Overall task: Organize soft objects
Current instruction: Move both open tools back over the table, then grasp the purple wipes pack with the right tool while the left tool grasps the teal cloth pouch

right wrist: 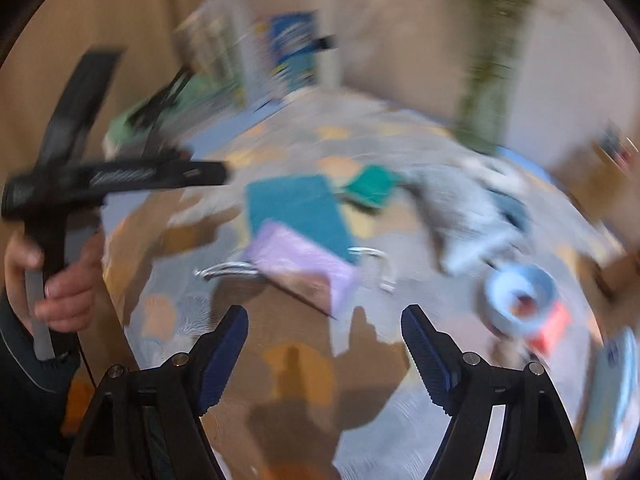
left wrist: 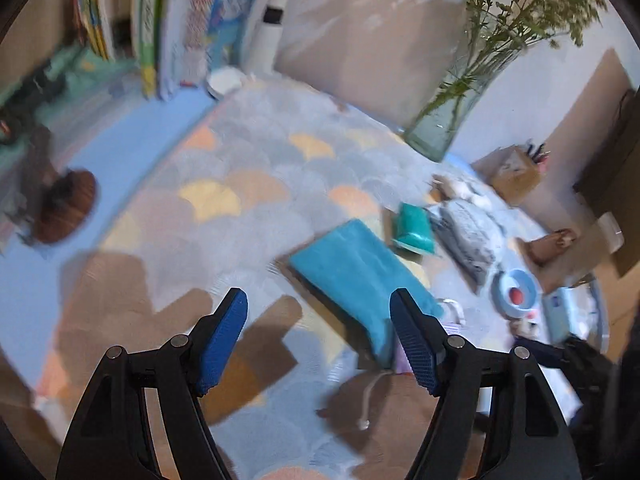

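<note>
A folded blue towel (left wrist: 352,268) lies on the patterned tablecloth (left wrist: 248,184), just ahead and right of my open, empty left gripper (left wrist: 320,300). A small green cloth (left wrist: 414,228) and a folded grey garment (left wrist: 468,232) lie beyond it. In the blurred right wrist view the blue towel (right wrist: 296,208) has a lilac pouch with white cords (right wrist: 304,264) lying on its near end; the green cloth (right wrist: 370,186) and grey garment (right wrist: 460,208) are to the right. My right gripper (right wrist: 324,320) is open and empty above the table. The left gripper's body (right wrist: 116,176) shows at the left, held by a hand.
A glass vase with flowers (left wrist: 444,116) stands at the back right. A blue bowl with something red in it (left wrist: 516,292) sits at the right. Books and boxes (left wrist: 168,28) line the back left. A brown round object (left wrist: 68,204) is at the left edge.
</note>
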